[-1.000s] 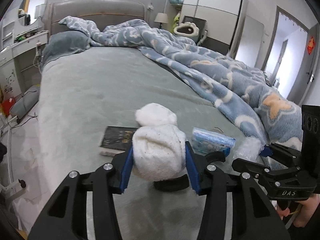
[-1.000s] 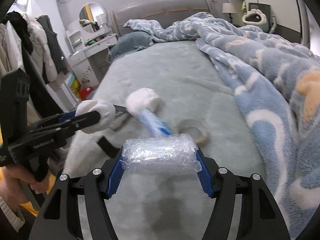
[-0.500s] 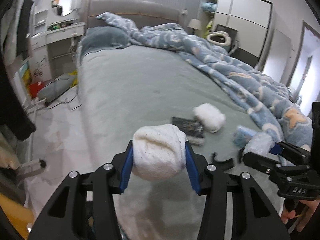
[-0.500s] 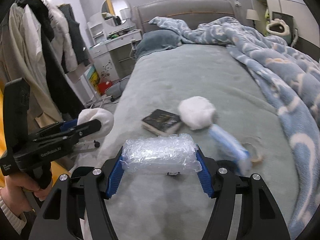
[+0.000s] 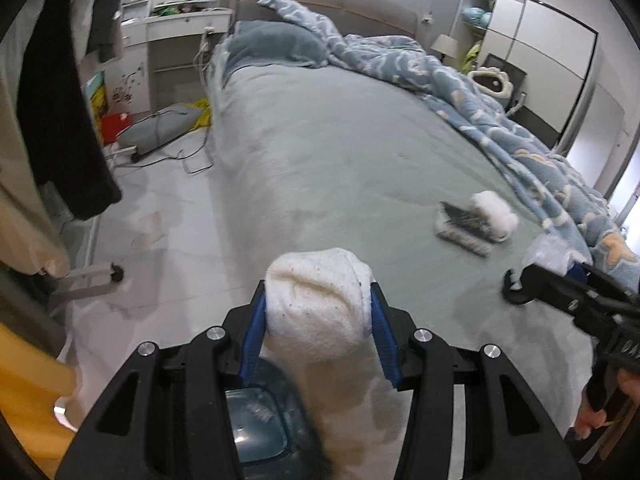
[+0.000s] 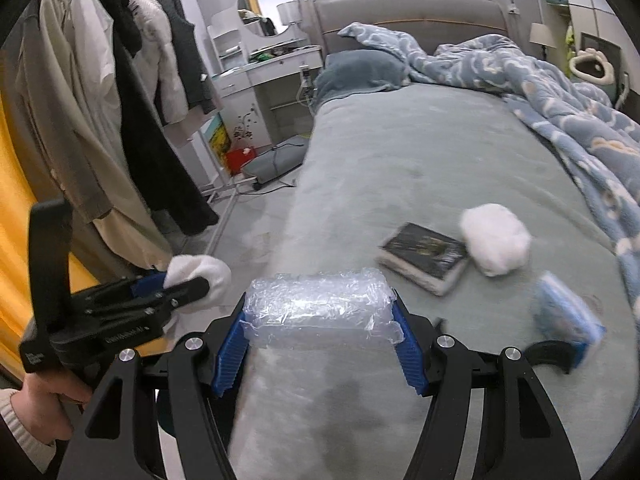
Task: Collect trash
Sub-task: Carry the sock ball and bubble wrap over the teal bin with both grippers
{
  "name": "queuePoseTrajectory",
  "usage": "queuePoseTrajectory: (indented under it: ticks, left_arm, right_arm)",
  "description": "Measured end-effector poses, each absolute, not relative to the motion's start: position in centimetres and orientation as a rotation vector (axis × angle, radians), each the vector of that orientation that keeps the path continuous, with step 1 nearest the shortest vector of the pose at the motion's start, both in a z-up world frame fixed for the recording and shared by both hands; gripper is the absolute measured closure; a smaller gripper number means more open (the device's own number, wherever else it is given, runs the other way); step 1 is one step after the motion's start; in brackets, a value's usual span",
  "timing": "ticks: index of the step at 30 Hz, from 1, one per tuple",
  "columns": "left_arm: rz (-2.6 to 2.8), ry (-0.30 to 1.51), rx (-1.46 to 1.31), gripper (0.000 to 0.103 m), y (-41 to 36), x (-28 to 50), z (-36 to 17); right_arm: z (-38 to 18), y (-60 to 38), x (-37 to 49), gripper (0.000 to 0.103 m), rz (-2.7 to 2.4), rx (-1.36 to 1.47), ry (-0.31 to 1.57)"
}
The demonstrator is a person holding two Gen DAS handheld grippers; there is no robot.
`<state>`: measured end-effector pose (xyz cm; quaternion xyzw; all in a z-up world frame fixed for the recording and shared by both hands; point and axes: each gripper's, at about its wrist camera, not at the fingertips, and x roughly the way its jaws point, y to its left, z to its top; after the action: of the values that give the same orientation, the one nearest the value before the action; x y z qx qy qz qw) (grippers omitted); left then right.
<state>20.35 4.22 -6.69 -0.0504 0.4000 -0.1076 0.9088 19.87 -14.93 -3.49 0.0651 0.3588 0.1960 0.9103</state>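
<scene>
My left gripper [image 5: 318,314] is shut on a white rolled sock [image 5: 318,304] and hangs over the bed's left edge, above a dark blue bin [image 5: 256,424] on the floor. In the right wrist view that same left gripper [image 6: 176,284] shows at the left with the sock [image 6: 200,272] in it. My right gripper [image 6: 320,320] is shut on a wad of clear bubble wrap [image 6: 320,304] above the bed's near edge. On the grey-green bed sheet [image 6: 420,152] lie a second white sock ball [image 6: 494,242], a dark book [image 6: 424,256] and a blue tissue pack [image 6: 568,316].
A rumpled blue blanket [image 6: 560,92] covers the bed's right side. Coats on a rack [image 6: 120,92] hang at the left, a white dressing table [image 6: 260,80] stands behind them. Cables and a grey bag [image 5: 160,128] lie on the floor beside the bed.
Both grippers have swung left, away from the middle of the bed toward its left edge, each keeping its load. The book, sock ball and tissue pack now lie off to the right.
</scene>
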Motion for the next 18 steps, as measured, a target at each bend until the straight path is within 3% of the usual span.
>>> queuePoseTrajectory:
  ticks: [18]
  left_arm:
    - [-0.090, 1.053, -0.141, 0.051, 13.3, 19.5, -12.1]
  right_arm:
    - [-4.2, -5.1, 20.9, 0.037, 0.535, 0.068, 0.798]
